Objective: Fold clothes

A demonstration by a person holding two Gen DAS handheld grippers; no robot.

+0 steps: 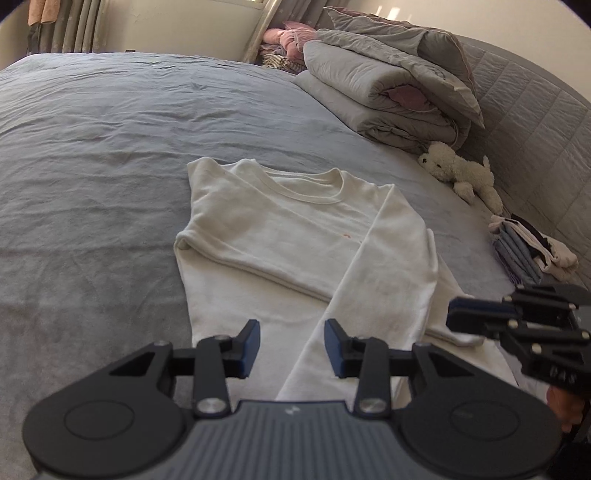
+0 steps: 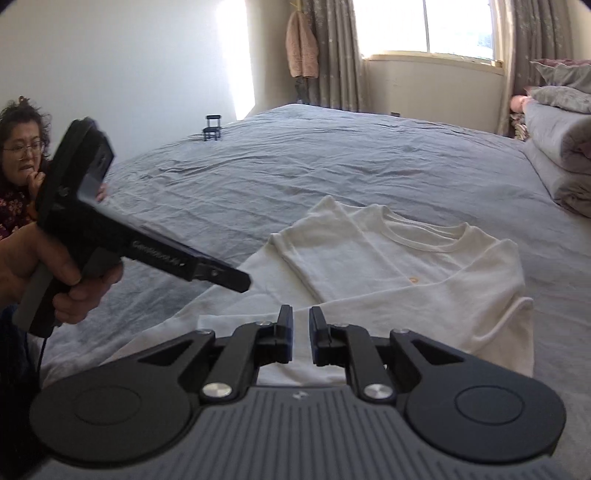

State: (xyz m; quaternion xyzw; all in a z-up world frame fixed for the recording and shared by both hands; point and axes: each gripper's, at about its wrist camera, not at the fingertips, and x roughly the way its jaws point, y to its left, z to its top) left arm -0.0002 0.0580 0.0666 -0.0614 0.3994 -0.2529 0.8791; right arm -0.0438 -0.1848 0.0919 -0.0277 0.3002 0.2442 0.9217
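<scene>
A wide bed under a creased grey-blue sheet [image 1: 110,122] fills both views. On it, toward the near edge, lies the cream long-sleeved knit top [image 1: 295,236], face up with its round neckline at the far end; both sleeves are folded in across the chest, the one at 9 o'clock lying crosswise and the one at 3 o'clock running diagonally down toward 6 o'clock. A small orange mark shows on the chest. At 1 o'clock in the left wrist view a stack of folded grey quilts and pillows [image 1: 391,85] rests against the quilted grey headboard [image 1: 535,122]. Below it, at 2 o'clock, a white plush dog [image 1: 461,173] lies on the sheet, and at 3 o'clock sits a small pile of folded blue and pale garments [image 1: 528,251], well apart from the top. In the right wrist view a window with patterned curtains [image 2: 428,29] stands at 1 o'clock, and a person's hand [image 2: 66,277] grips the handle of the left tool at 9 o'clock. The left tool [image 1: 291,347] hovers over the lower part of the top, jaws moderately apart, nothing between the pads. The right tool [image 2: 301,336] sits over the hem area, jaws at a narrow gap; no cloth is visibly clamped between them.
</scene>
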